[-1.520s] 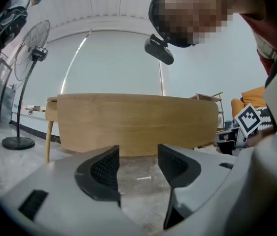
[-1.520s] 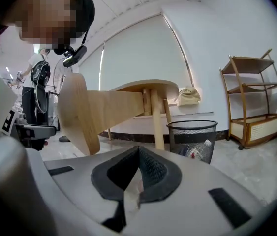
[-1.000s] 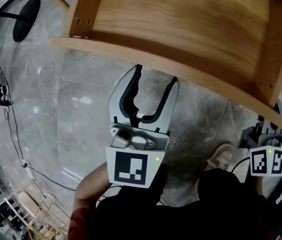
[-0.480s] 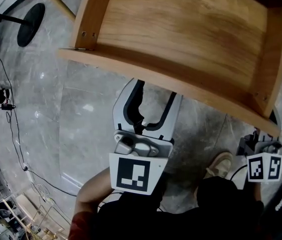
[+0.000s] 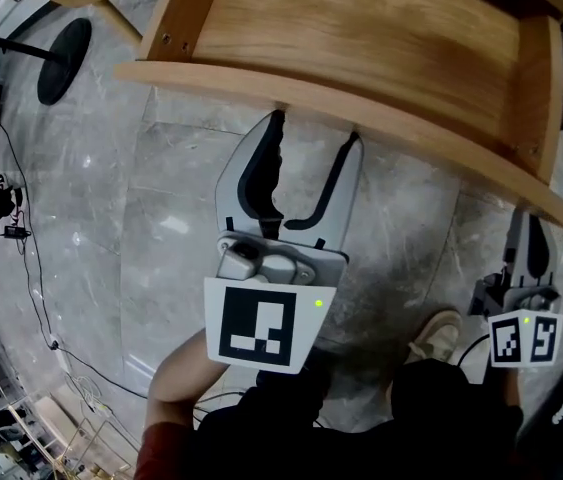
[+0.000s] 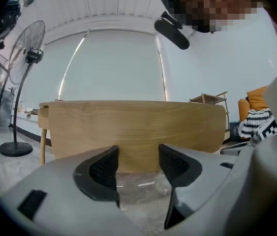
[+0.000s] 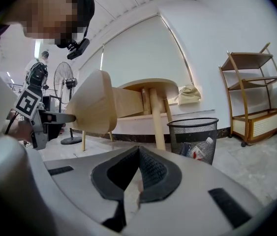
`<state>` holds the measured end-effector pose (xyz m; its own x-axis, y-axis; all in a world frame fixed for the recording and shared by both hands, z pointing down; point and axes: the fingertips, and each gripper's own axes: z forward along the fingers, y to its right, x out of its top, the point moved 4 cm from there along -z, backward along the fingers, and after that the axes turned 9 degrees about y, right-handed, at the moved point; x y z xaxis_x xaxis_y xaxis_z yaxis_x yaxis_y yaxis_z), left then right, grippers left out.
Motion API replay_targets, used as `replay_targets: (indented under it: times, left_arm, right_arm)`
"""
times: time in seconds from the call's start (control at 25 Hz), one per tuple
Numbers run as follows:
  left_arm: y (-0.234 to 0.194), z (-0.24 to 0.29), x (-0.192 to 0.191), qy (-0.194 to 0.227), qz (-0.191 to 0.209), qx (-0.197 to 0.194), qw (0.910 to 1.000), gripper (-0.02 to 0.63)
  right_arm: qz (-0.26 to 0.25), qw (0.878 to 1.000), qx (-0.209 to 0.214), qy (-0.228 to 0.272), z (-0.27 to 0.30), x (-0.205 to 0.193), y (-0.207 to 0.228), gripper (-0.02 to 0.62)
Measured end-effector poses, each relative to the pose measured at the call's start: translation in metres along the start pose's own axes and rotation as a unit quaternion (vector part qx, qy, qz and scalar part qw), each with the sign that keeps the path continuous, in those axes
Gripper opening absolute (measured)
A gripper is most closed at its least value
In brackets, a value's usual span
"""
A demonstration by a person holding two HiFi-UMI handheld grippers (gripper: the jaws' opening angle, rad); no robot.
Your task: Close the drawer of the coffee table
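Left tool (image 5: 316,131), spread and empty, has moved up close to the drawer front (image 5: 201,76); right tool (image 5: 529,226) stays pressed together.

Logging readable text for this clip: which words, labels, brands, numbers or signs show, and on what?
No readable text anywhere.
Marker cube on the left gripper: black-and-white squares, no letters.
Marker cube on the right gripper: the same.
Bottle in the wire bin: red label, too small to read.
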<state>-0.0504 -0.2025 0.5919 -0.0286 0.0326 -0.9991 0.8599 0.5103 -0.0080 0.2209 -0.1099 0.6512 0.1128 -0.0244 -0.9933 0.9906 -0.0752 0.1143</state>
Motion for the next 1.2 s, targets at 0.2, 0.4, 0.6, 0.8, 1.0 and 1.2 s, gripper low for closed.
replay_targets:
  times: [0.2, 0.4, 0.6, 0.8, 1.0, 1.2]
  left_arm:
    - [-0.004, 0.033, 0.009, 0.001, 0.004, -0.003, 1.0000, 0.245]
    - [-0.006, 0.052, 0.010, 0.007, 0.006, -0.006, 0.9999, 0.245]
    - [-0.007, 0.081, 0.017, 0.020, 0.034, -0.008, 0.9992, 0.245]
    - [-0.008, 0.121, 0.021, 0.018, 0.033, -0.008, 0.9992, 0.244]
    - [-0.007, 0.152, 0.019, 0.033, 0.029, -0.007, 0.9990, 0.244]
    - [-0.009, 0.177, 0.015, 0.043, 0.030, -0.008, 0.9986, 0.244]
  right_arm:
    - [-0.008, 1.000, 0.002, 0.008, 0.008, 0.005, 0.005, -0.003]
    - [-0.036, 0.999, 0.013, 0.025, 0.014, 0.011, 0.000, -0.003]
    - [-0.046, 0.998, 0.023, 0.037, 0.022, 0.021, 0.000, -0.003]
    - [-0.038, 0.998, 0.028, 0.043, 0.025, 0.025, 0.005, -0.003]
    - [-0.022, 0.999, 0.029, 0.034, 0.026, 0.019, 0.010, -0.003]
    - [-0.012, 0.999, 0.037, 0.031, 0.033, 0.009, 0.010, -0.003]
